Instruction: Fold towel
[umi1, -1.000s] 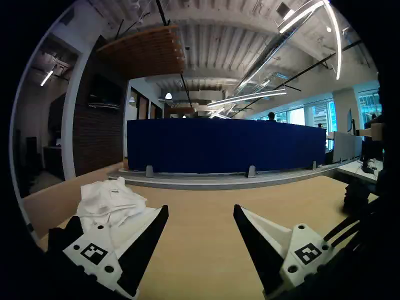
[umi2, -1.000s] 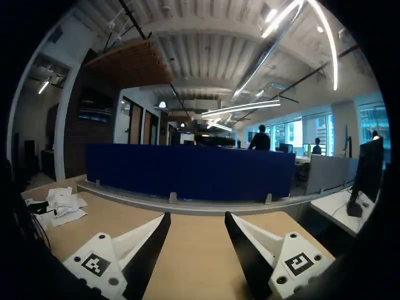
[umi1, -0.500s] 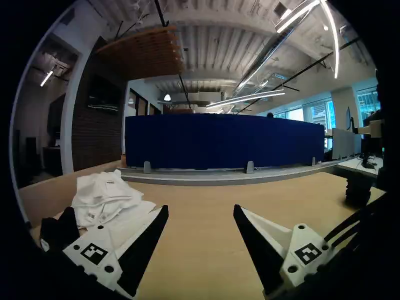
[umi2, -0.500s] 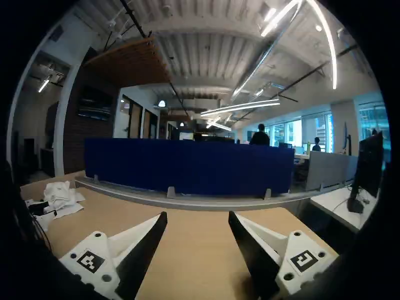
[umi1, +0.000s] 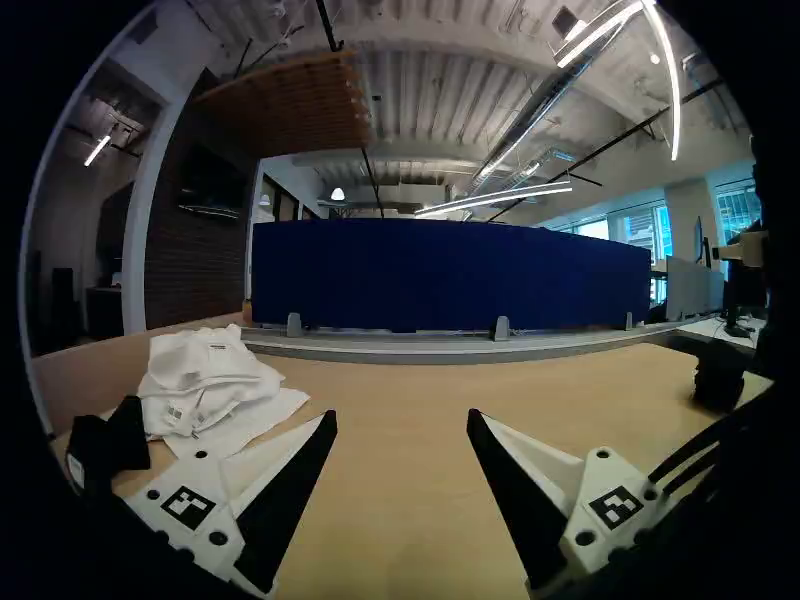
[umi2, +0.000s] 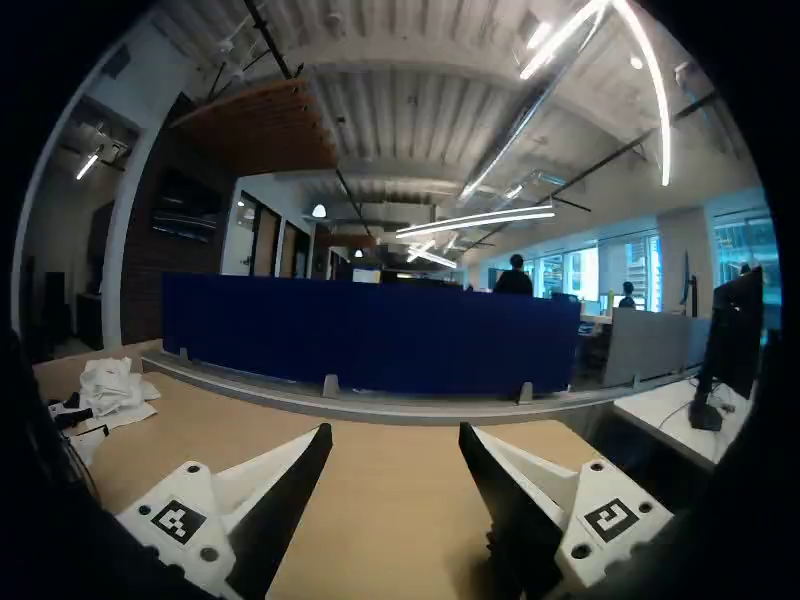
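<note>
**Left tool** (umi1: 400, 414): white-and-black fingers (umi1: 290, 480) spread wide apart, nothing between them, bare wood in the gap. Square printed marker on each finger base. Held low over the bench (umi1: 400, 375), pointing across it.

**Right tool** (umi2: 394, 428): fingers (umi2: 275, 490) likewise spread wide, gripping nothing. Low over the bench (umi2: 390, 460), with a marker on each finger base.

**Towel** (umi1: 205, 378): white, crumpled into a loose heap, not folded flat. Lying on the bench ahead and to the left of the left tool's left finger, apart from it and touched by neither tool. One flat flap spread toward the tool. Small labels showing, too small to read. In the right gripper view, towel (umi2: 112, 385) far off at the left edge of the bench, well apart from the right tool.

**Dark block** (umi1: 105, 445): just beside the towel's near edge, kind not discernible.

**Bench:** pale wood top, bare in front of both tools.

**Blue partition** (umi1: 440, 275): upright along the far edge of the bench, on a grey rail (umi1: 420, 345) with small feet. Also in the right gripper view (umi2: 360, 335).

**Beyond, right gripper view:** monitor (umi2: 728, 340) on a white desk (umi2: 665, 405) at right. Person (umi2: 514, 275) standing past the partition.

**Strip lights** (umi1: 665, 70): long, curved, on an open ceiling.
</note>
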